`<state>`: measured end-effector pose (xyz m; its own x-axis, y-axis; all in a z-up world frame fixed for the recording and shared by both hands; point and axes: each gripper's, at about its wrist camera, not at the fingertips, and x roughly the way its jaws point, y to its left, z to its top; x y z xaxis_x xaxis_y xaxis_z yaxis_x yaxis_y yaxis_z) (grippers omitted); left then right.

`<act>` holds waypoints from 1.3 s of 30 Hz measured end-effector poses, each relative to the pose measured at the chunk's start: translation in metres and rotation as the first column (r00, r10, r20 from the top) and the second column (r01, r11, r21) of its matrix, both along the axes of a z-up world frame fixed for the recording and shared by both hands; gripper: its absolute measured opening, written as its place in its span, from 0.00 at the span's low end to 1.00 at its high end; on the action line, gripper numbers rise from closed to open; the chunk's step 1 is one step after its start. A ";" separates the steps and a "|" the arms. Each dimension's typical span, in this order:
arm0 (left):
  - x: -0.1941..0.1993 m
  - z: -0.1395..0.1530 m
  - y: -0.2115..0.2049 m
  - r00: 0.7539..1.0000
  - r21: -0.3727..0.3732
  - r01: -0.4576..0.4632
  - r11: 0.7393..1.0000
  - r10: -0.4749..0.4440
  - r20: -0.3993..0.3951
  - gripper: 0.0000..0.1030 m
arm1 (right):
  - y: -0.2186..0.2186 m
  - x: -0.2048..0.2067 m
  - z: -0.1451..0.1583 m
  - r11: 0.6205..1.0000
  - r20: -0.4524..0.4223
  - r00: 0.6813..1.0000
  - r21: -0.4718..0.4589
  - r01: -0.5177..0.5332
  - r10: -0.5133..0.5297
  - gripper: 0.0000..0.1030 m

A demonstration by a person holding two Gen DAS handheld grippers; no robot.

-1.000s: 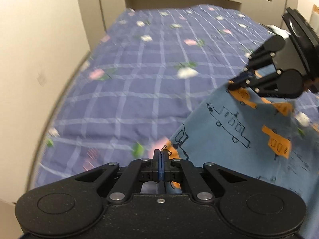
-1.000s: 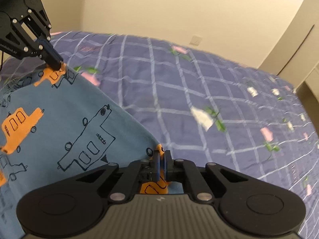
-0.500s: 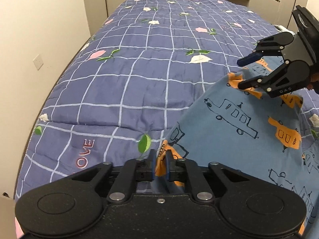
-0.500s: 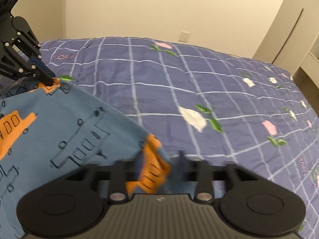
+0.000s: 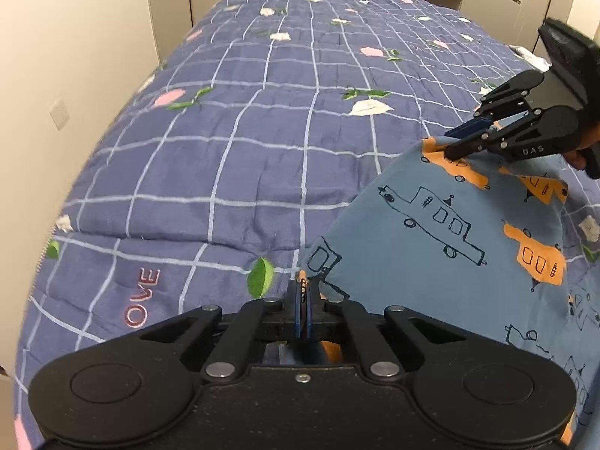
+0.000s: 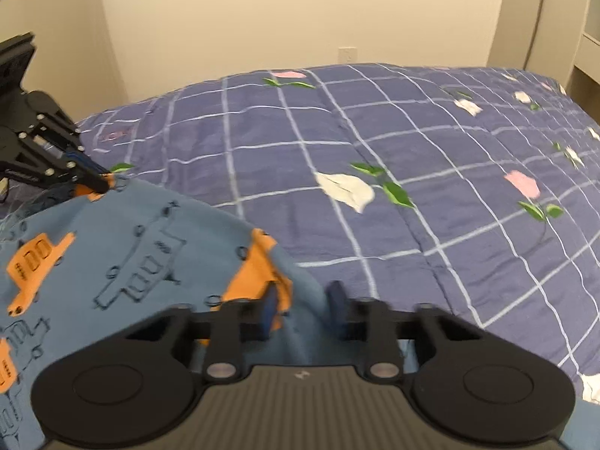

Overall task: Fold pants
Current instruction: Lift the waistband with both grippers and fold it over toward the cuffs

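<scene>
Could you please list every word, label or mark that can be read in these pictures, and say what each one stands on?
"OVE": pink letters on the quilt, running sideways; any letter before them is not visible.
"DAS": pale letters on the right gripper, along its finger linkage.
A small pale logo on the right gripper's grey body, seen in the right wrist view: too small to read.
Pink lettering on the quilt's far corner in the right wrist view: too blurred to read.
</scene>
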<state>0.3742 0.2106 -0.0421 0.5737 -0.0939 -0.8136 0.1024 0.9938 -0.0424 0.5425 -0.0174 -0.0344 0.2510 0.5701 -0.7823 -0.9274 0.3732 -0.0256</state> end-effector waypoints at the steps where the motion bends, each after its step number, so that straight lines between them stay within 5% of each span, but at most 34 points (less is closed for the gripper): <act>1: -0.003 0.002 -0.002 1.000 0.000 -0.005 1.000 0.005 0.012 0.01 | -0.001 -0.004 0.002 1.000 0.012 1.000 -0.002 0.003 -0.003 0.12; 10: -0.046 0.046 -0.025 0.989 0.013 -0.010 1.000 0.008 0.144 0.01 | -0.030 -0.070 0.037 0.987 0.216 0.964 0.068 0.143 -0.154 0.05; 20: -0.137 0.079 -0.081 0.963 0.052 0.096 0.994 -0.106 0.248 0.00 | -0.094 -0.183 0.075 0.961 0.354 0.896 0.155 0.227 -0.269 0.04; 30: -0.209 0.055 -0.122 0.961 0.042 0.167 0.985 -0.172 0.214 0.00 | -0.144 -0.284 0.068 0.940 0.384 0.861 0.195 0.279 -0.335 0.04; 39: -0.226 0.037 -0.138 0.965 0.025 0.167 0.986 -0.169 0.200 0.00 | -0.163 -0.317 0.033 0.912 0.356 0.841 0.212 0.352 -0.407 0.03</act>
